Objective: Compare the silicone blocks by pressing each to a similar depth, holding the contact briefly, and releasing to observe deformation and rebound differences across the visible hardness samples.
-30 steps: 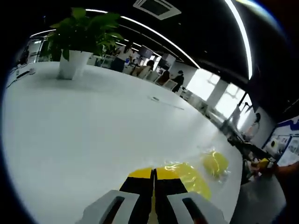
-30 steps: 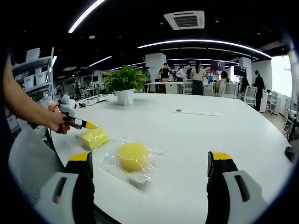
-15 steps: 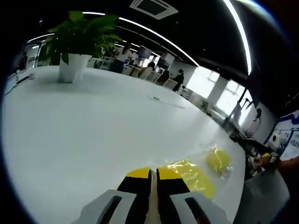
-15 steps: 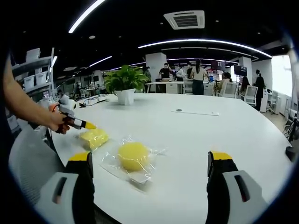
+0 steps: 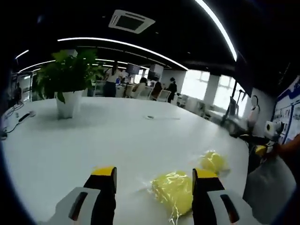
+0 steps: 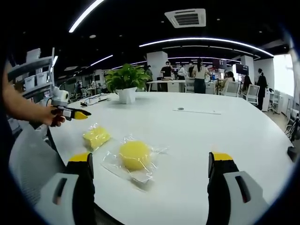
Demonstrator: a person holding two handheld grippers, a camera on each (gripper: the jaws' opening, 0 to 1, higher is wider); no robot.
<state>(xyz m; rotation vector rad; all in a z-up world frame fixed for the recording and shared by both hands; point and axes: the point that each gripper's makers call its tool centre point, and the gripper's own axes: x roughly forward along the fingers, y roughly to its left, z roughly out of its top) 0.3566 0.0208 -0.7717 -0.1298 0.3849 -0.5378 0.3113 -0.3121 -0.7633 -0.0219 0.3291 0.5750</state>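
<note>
Both yellow silicone samples sit bagged near the bench's near edge: square block (image 6: 96,137), round block (image 6: 134,154). Left gripper (image 5: 153,176) jaws wide above the square; right gripper (image 6: 150,161) jaws wide, empty. Likely soft, with slippery film; press top centre.

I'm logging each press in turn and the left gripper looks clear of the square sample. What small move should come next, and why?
Probably lower the open right gripper toward the round yellow silicone block in its clear wrapper, closing its fingers to press. That block lies between its spread fingers, untouched, while the left gripper sits open, lifted off the square yellow silicone block.
</note>
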